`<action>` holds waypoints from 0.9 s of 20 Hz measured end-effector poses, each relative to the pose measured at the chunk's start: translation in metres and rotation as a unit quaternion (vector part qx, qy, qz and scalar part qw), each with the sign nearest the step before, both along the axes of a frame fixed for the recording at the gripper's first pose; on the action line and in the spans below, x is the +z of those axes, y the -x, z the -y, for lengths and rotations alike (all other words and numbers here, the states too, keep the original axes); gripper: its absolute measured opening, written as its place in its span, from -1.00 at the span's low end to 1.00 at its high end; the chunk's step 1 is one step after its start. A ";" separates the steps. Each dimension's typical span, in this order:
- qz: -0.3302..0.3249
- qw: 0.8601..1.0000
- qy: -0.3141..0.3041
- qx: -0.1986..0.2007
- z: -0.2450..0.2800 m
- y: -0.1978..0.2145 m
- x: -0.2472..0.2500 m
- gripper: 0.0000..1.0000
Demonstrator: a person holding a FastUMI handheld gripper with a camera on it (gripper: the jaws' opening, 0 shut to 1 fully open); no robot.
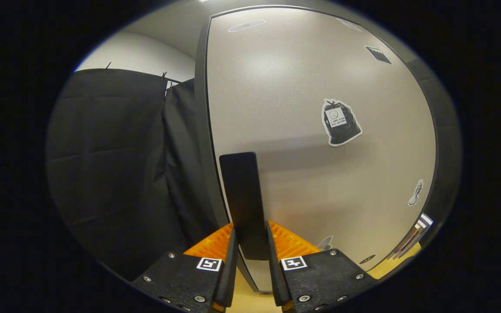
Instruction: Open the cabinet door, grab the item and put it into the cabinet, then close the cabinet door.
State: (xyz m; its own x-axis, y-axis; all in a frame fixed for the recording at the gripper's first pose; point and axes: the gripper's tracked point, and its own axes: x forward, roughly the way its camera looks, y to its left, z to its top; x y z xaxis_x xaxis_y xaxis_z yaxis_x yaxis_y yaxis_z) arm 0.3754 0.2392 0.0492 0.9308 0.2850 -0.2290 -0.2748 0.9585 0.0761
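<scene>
The gripper is clamping both fingers on the dark handle at the cabinet door edge — likely gripping there for leverage to swing it — the item isn't visible

Surface: pale wood-toned surface, seen below the fingers.
On it: cabinet door rose from it.
Gripper: fingers clamped the door handle.

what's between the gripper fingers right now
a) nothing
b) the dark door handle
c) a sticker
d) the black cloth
b: the dark handle on the cabinet door sits between both fingers of the gripper, which close against its sides.
</scene>
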 end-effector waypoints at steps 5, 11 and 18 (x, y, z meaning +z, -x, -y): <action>-0.004 1.000 0.018 0.016 0.002 0.013 0.001 -0.43; 0.000 0.999 0.018 0.039 0.007 0.031 0.006 -0.43; 0.002 0.998 0.020 0.055 0.015 0.045 0.007 -0.43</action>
